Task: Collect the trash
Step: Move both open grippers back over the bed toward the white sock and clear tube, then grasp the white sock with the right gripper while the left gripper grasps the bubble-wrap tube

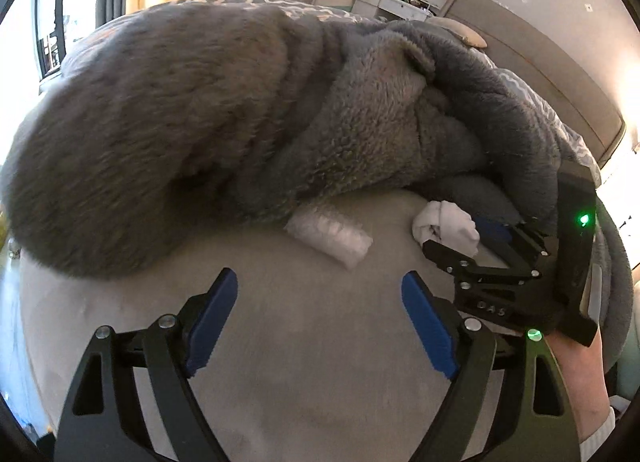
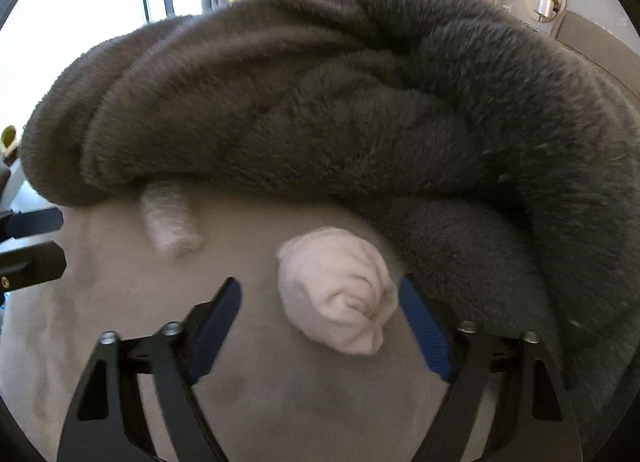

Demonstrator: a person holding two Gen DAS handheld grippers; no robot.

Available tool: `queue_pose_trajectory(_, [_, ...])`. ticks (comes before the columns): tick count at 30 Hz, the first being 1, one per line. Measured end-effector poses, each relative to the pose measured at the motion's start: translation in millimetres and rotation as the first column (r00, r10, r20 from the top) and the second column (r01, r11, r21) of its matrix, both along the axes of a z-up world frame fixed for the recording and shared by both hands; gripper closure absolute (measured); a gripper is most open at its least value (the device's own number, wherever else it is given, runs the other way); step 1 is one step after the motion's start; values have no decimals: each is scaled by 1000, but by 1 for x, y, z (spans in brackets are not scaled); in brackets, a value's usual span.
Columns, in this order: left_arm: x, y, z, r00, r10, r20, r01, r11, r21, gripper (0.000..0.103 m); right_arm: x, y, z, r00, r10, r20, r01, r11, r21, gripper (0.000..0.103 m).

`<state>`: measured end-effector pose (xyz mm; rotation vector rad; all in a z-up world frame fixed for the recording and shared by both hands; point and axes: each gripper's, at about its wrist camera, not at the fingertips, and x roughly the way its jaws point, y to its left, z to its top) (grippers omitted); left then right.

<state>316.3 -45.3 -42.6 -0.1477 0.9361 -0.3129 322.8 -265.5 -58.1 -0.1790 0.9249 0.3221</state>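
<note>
On the bed (image 2: 280, 402), the right claw (image 2: 320, 326) stands released around a balled white wad (image 2: 340, 294), pads not pressing it. The left claw (image 1: 320, 322), released and empty, faces a crinkled plastic wrapper (image 1: 332, 234) lying crosswise, its far end hidden under the grey blanket (image 1: 200, 121).

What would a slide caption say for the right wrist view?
Open right claw reaching around a balled white sock on a bed, beside a grey fleece blanket.
</note>
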Motion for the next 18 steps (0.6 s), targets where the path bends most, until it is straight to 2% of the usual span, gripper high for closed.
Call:
queue_pose_trajectory(3, [10,-8,-6,1000,-2,-2,2,1000,12,17,7,-5,-11,1000,-13,-18,13,1000,-18,44])
queue_pose_trajectory(7, [19,-18,-17,1000,7,-5,-7,999,38,17,9,-16,-12,999,-20,-32,23,997,75,57])
queue_pose_trajectory(10, [25,-24,-22,999,34,-2,-34,997,63,18,4,-19,-9,999,-18,-31,21,995,102,61])
queue_pose_trajectory(18, [36,-40,-23,997,70,13,-71,994,88,19,-11,-42,16,1000,-13,27,9,988,153,62])
